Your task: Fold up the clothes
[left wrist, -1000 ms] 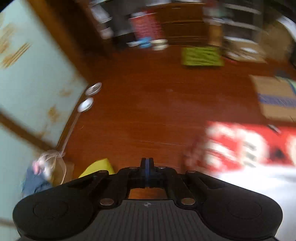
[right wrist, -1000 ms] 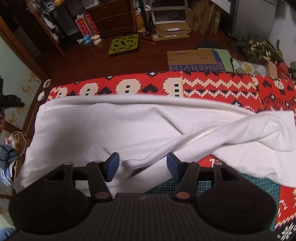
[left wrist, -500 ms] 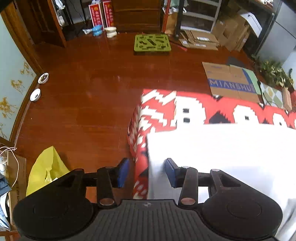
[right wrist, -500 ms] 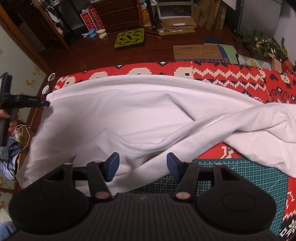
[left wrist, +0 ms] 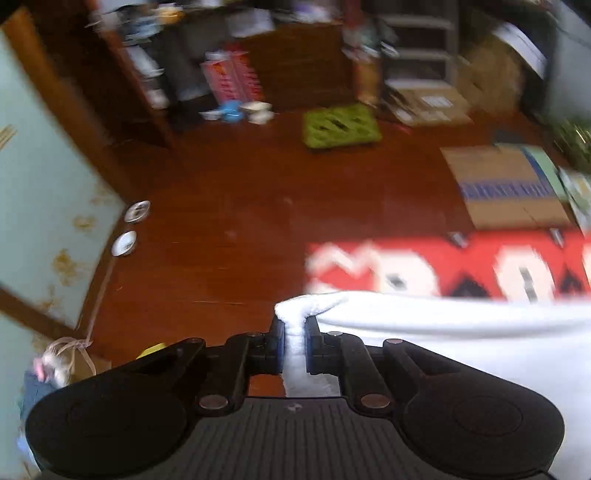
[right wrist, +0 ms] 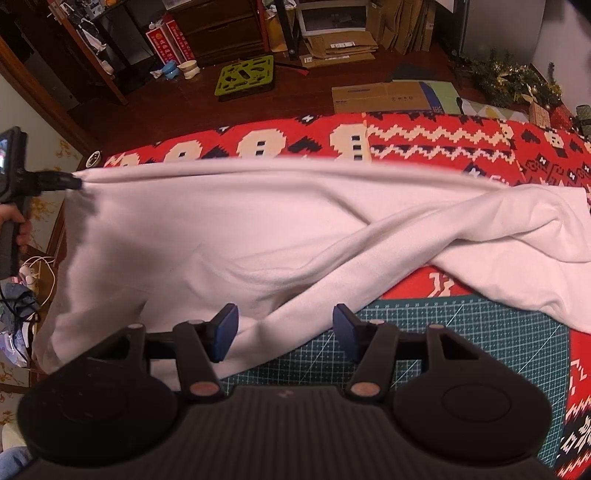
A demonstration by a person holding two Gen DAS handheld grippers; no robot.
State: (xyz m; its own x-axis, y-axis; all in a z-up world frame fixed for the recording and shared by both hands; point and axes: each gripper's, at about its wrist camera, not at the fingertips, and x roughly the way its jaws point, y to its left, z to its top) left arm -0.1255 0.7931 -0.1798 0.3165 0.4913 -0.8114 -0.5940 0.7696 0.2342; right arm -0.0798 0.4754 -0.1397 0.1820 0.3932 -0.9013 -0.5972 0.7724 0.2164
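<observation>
The left gripper (left wrist: 294, 341) pinches a corner of the white soft fabric garment (right wrist: 229, 236); the right gripper (right wrist: 284, 332) is spread wide above it.

A lived-in home room is showing ahead of the claws: a red wooden floor (right wrist: 166, 107), pet bowls (right wrist: 181, 69) sitting beyond by a dark wooden dresser (right wrist: 218, 29), flattened cardboard boxes (right wrist: 384, 96) lying further off, and tinsel greenery (right wrist: 509, 81) resting far right past the red patterned blanket (right wrist: 424, 140).

One white garment (right wrist: 236, 229), one patterned red cloth (right wrist: 424, 140), one green cutting mat (right wrist: 461, 343), two grippers: left gripper (left wrist: 294, 341), right gripper (right wrist: 284, 332).
</observation>
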